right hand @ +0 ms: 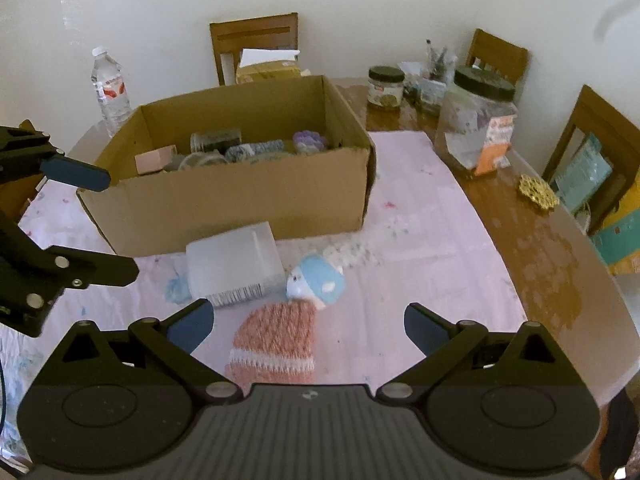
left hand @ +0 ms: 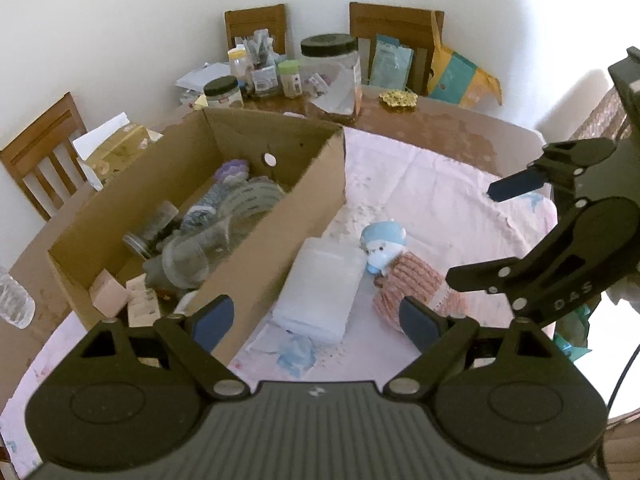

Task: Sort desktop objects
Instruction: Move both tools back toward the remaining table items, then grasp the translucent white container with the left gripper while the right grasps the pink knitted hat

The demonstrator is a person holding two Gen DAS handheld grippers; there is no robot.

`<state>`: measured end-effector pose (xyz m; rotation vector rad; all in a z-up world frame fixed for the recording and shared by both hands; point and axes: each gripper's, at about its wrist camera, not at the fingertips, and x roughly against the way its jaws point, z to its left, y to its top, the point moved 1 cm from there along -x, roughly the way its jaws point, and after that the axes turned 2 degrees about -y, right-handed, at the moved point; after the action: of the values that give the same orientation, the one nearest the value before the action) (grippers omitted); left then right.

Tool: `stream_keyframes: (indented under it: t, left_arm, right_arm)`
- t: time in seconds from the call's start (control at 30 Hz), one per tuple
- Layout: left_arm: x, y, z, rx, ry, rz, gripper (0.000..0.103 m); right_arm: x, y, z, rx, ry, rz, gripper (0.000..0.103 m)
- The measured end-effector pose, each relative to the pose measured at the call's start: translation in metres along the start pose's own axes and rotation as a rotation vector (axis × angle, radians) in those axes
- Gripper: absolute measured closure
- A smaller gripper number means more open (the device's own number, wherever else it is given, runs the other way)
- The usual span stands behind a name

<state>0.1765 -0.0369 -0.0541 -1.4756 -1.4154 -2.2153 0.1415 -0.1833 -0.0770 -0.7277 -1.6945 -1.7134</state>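
We cannot read the blurred barcode label on the frosted plastic box [right hand: 234, 266]. The brown cardboard box [right hand: 240, 196] wall hides its contents' lower parts; the clear water bottle [left hand: 14, 302] is cropped.

A: We see a cardboard box [right hand: 240, 196], matt brown with a faintly ribbed face, on a pale pink cloth [right hand: 420, 208] that looks thin and stained.

B: We also see the doll [right hand: 280, 332], its dress rough knitted yarn, its head smooth and glossy. Beside it the frosted plastic case [right hand: 232, 264] looks matt.

A: The wooden table [right hand: 536, 248] shines, blotchy. We read each gripper's fingers [left hand: 214, 318] as matt black plastic with blue pads.
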Motion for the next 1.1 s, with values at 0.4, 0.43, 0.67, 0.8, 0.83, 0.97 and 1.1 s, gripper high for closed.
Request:
stream_keyframes:
  t: [0.4,0.43,0.67,0.8,0.83,0.97,1.1]
  left_arm:
    - [-0.046,-0.018,-0.001,0.063,0.009,0.046,0.013]
    - [-0.048,-0.018,-0.001,0.068,0.008,0.047,0.013]
    - [-0.051,-0.017,0.003,0.088,0.019,0.044,0.013]
    - [-0.054,-0.015,0.005,0.09,0.01,0.038,0.013]
    - [-0.055,-0.015,0.005,0.09,0.01,0.039,0.013]
    - [-0.06,-0.014,0.005,0.092,0.004,0.043,0.013]
    - [-0.066,-0.013,0.004,0.093,-0.003,0.044,0.013]
  right_arm:
    - [-0.012,-0.031,-0.007,-0.025,0.017,0.068,0.0]
    - [-0.014,-0.033,-0.006,-0.023,0.024,0.074,0.0]
    - [-0.035,-0.038,0.011,0.017,0.042,0.084,0.0]
    - [-0.051,-0.039,0.024,0.051,0.045,0.075,0.0]
    - [-0.054,-0.039,0.027,0.059,0.041,0.068,0.0]
    - [-0.064,-0.038,0.031,0.076,0.02,0.061,0.0]
    - [-0.067,-0.039,0.024,0.07,-0.016,0.066,0.0]
